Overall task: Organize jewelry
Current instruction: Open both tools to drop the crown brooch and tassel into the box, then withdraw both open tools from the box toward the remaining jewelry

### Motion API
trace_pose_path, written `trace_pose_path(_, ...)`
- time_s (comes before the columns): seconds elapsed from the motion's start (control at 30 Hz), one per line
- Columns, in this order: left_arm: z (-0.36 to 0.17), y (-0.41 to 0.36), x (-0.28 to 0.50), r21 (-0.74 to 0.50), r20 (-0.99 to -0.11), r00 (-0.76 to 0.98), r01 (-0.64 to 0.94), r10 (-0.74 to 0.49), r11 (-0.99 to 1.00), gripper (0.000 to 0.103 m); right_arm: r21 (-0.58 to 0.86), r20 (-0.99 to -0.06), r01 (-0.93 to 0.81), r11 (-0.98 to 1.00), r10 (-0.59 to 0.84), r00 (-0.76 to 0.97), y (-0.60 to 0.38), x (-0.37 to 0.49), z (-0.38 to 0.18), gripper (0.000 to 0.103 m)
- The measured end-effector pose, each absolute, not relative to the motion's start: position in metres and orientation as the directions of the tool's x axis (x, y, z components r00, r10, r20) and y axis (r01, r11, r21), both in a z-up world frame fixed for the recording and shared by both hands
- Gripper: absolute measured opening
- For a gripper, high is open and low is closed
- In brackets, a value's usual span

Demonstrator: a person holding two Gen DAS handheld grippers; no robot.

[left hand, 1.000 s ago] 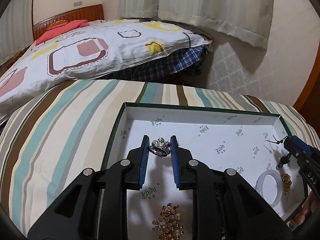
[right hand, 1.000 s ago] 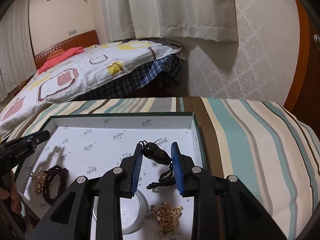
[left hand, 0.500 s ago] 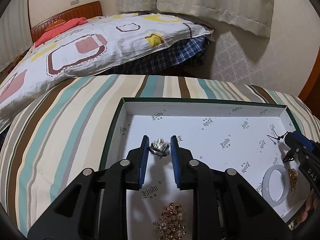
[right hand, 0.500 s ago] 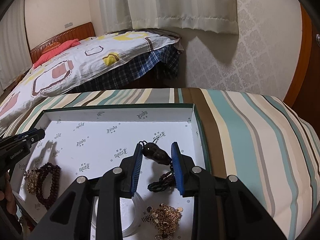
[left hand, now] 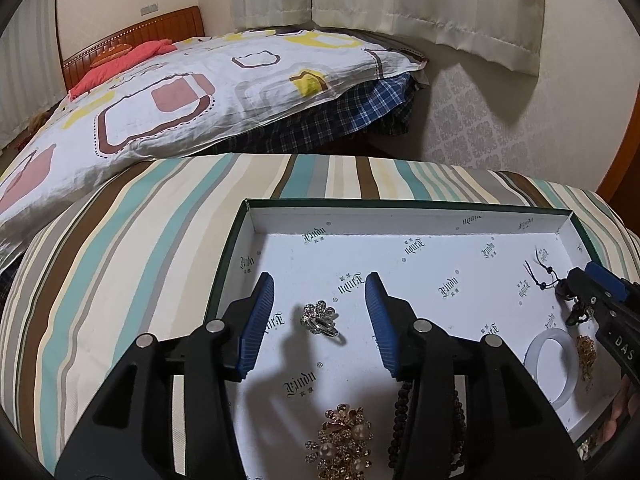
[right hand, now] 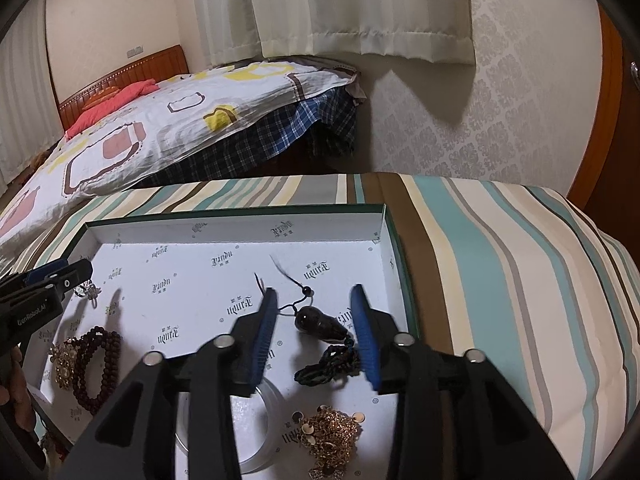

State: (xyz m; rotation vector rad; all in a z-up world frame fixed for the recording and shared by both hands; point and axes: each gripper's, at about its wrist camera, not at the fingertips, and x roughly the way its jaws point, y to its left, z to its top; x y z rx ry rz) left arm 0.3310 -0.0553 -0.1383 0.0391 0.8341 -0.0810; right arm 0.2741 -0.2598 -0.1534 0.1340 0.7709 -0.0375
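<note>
A shallow white-lined box [left hand: 400, 216] with a green rim sits on a striped cloth. My left gripper [left hand: 320, 292] is open, with a silver flower ring [left hand: 320, 318] lying on the box floor between its fingers. My right gripper [right hand: 314, 312] is open, with a dark pendant [right hand: 318, 322] on a black cord lying between its fingers. The ring also shows in the right wrist view [right hand: 88, 291], beside the left gripper's tip.
In the box lie a gold pearl brooch [left hand: 344, 444], a dark bead bracelet [right hand: 98, 364], a white bangle [left hand: 554, 368] and a gold chain piece [right hand: 330, 434]. A bed [left hand: 180, 92] stands behind; a wall and curtain are at the right.
Both grippers have opened. The ring and the pendant, held before, now lie on the box floor between the spread fingers.
</note>
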Motion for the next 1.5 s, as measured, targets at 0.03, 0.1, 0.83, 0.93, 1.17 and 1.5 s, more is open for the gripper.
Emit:
trace_pose_path(0.03, -0.138, -0.055, 0.331, 0.002, -0.741, 0.669, 0.087, -0.057, 0.996, 0.051, 0.106, -0.696, 0.083, 0.991, 0.014, 0.717, -0.260, 0.274, -0.153, 0.043)
trace_pose_path(0.1, -0.137, -0.055, 0.330, 0.001, -0.737, 0.674, 0.088, -0.058, 0.996, 0.057, 0.106, -0.696, 0.083, 0.991, 0.015, 0.718, -0.259, 0.274, -0.153, 0.045)
trace_pose_path(0.83, -0.108, -0.052, 0.302, -0.003, -0.642, 0.765, 0.069, -0.055, 0.998, 0.086, 0.096, -0.626, 0.079, 0.992, -0.001, 0.780, -0.260, 0.256, -0.135, 0.071)
trace_pose_path(0.93, -0.103, -0.048, 0.296, -0.005, -0.634, 0.772, 0.063, -0.052, 0.998, 0.088, 0.093, -0.616, 0.082, 0.992, -0.007, 0.788, -0.261, 0.251, -0.129, 0.072)
trace_pose_path(1.17, -0.091, -0.037, 0.275, -0.028, -0.622, 0.780, 0.060, -0.064, 0.998, 0.089, 0.102, -0.588, 0.086, 0.991, -0.010, 0.809, -0.262, 0.230, -0.112, 0.073)
trace_pose_path(1.5, -0.077, -0.026, 0.223, -0.035, -0.596, 0.800, 0.060, -0.069, 0.998, 0.089, 0.106, -0.576, 0.087, 0.991, -0.010, 0.818, -0.255, 0.186, -0.105, 0.073)
